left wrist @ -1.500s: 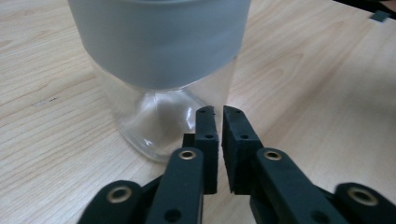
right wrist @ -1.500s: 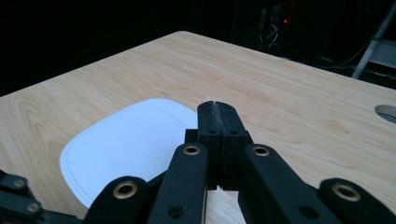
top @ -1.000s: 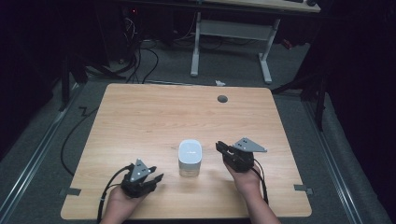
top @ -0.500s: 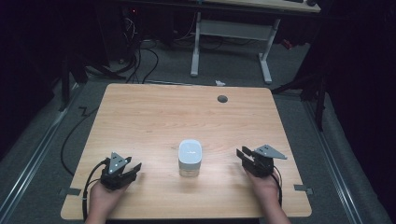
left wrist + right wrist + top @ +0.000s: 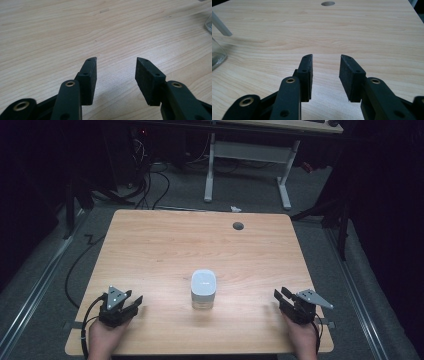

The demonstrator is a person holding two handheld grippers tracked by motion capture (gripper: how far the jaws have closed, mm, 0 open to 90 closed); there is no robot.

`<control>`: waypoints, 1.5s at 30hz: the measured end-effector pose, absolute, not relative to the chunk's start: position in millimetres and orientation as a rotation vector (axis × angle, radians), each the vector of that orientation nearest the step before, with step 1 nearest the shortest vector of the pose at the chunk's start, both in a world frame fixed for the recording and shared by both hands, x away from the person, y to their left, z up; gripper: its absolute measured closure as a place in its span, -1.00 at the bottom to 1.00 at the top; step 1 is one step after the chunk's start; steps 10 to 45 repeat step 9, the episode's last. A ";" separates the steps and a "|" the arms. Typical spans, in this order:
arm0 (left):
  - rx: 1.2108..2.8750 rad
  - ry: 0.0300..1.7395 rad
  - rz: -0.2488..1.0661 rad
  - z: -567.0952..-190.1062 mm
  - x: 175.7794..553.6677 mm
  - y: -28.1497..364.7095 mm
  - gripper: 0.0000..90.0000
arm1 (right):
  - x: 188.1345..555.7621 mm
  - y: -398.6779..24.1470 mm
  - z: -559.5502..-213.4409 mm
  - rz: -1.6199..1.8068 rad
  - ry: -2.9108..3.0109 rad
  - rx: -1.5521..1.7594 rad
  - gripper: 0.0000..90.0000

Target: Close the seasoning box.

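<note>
**Wooden table with a capped glass jar and two idle grippers**

A light wooden table (image 5: 150,255) with rounded corners occupies the middle of the high view, its grain running left to right. A round cable hole (image 5: 238,225) sits near the far edge, right of centre. A clear glass jar (image 5: 203,290) with a white lid stands upright on the near half, roughly midway between the two sides.

The left gripper (image 5: 134,301) rests near the near left corner, well apart from the jar; its jaws stand parted with bare wood between them, holding nothing. In the left gripper view the pads (image 5: 90,79) frame an empty stretch of table. The right gripper (image 5: 280,295) lies near the near right corner, also well apart from the jar, jaws parted and empty. In the right gripper view the jar's glass base appears at the left edge and the cable hole at the far edge.

The room is dim. Grey carpet (image 5: 250,190) surrounds the table. Beyond the far edge stands a white desk frame (image 5: 247,155), and dark cables (image 5: 150,182) trail across the floor at far left.
</note>
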State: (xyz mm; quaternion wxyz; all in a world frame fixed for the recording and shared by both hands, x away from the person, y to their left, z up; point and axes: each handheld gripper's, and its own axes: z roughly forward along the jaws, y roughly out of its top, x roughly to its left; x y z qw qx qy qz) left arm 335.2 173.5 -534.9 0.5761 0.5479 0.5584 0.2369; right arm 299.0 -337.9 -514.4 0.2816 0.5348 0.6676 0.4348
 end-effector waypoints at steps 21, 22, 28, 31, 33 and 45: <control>1.297 1.297 0.559 -535.7 335.7 172.0 0.17 | 299.4 -332.3 -515.1 1.153 1.820 1.400 0.43; 1.297 1.297 0.559 -535.7 335.7 172.0 0.17 | 299.4 -332.3 -515.1 1.153 1.820 1.400 0.43; 1.297 1.297 0.559 -535.7 335.7 172.0 0.17 | 299.4 -332.3 -515.1 1.153 1.820 1.400 0.43; 1.297 1.297 0.559 -535.7 335.7 172.0 0.17 | 299.4 -332.3 -515.1 1.153 1.820 1.400 0.43; 1.297 1.297 0.559 -535.7 335.7 172.0 0.17 | 299.4 -332.3 -515.1 1.153 1.820 1.400 0.43; 1.297 1.297 0.559 -535.7 335.7 172.0 0.17 | 299.4 -332.3 -515.1 1.153 1.820 1.400 0.43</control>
